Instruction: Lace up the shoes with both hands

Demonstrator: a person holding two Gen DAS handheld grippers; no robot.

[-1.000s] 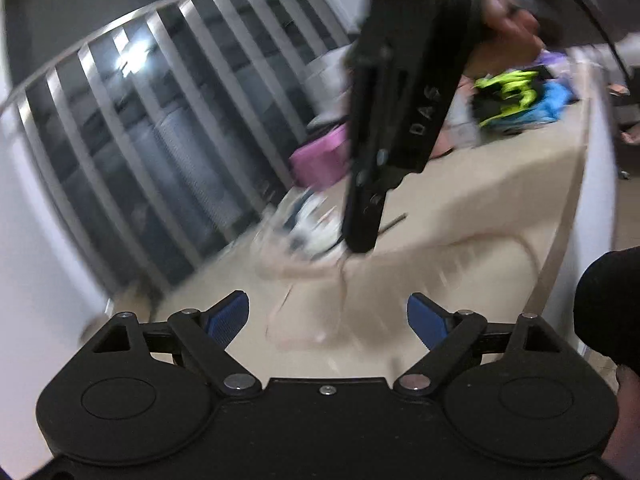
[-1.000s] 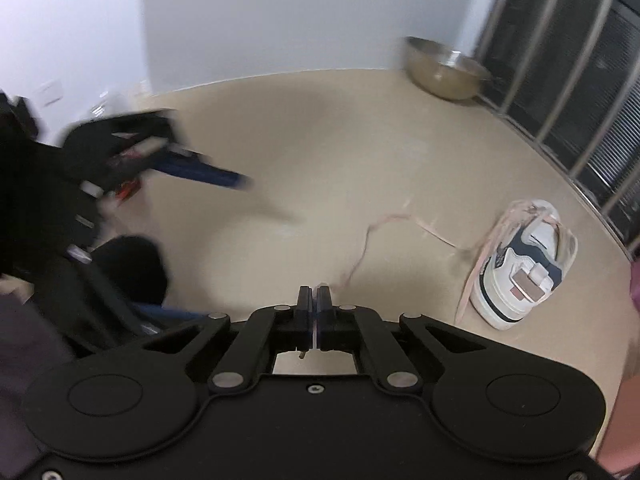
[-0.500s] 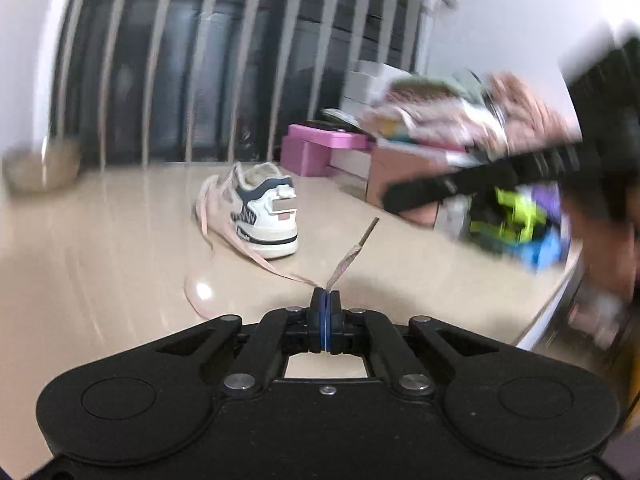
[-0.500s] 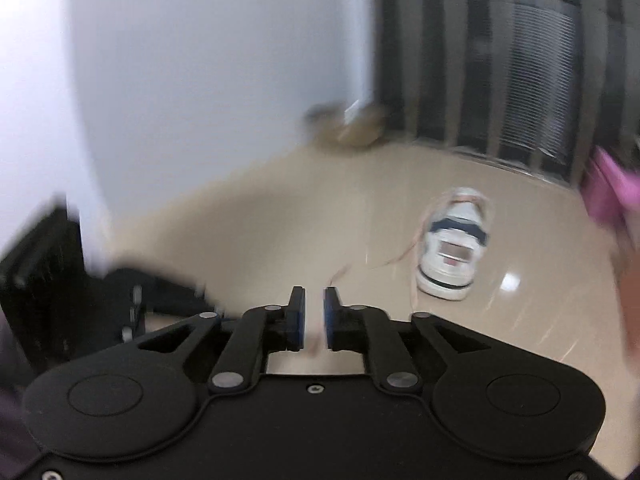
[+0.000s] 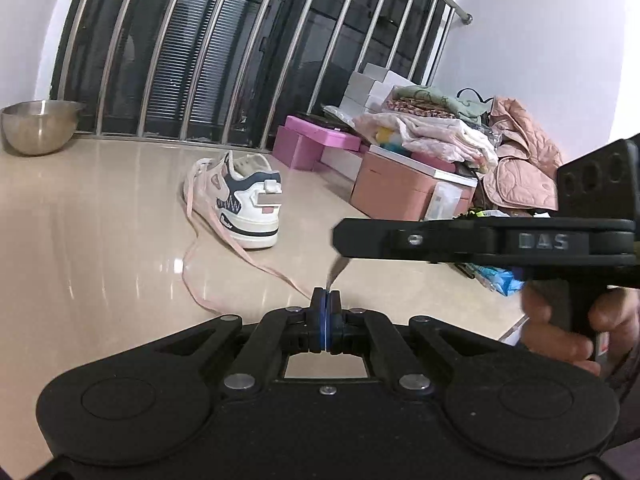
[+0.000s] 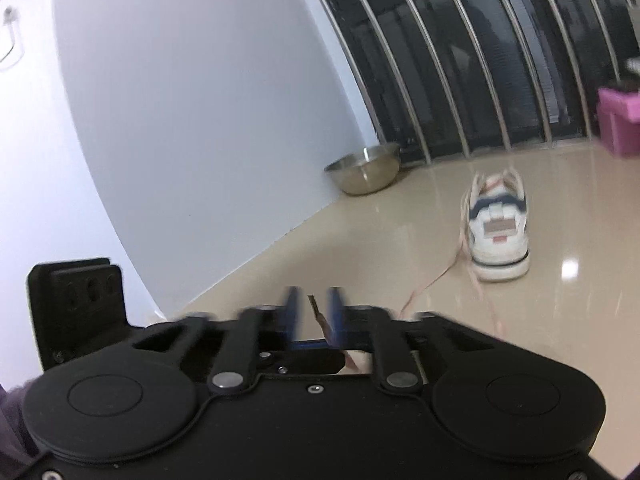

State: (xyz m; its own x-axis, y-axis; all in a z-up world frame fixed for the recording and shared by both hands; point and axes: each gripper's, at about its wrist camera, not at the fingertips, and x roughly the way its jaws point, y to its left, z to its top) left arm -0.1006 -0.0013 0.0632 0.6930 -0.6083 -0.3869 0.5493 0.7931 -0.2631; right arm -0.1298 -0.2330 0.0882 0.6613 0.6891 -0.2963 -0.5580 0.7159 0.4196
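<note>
While the lace end is passed between hands, the shoe waits on the floor.

The white and navy shoe [image 5: 236, 204] stands upright on the floor [image 5: 100, 240], heel toward the cameras, well apart from both hands. Its pink lace [image 5: 276, 272] trails loose over the tiles to the left tongs [image 5: 326, 300], which are clenched on it just short of the tip. The right tongs [image 6: 312, 300] have just been closing with that tip between their jaws. Their own view is blurred and shows a gap, so they look not yet clamped. This seems to be a handover. The next move likely calls for a firm right pinch before the left lets go, then carrying the tip to an eyelet.
</note>
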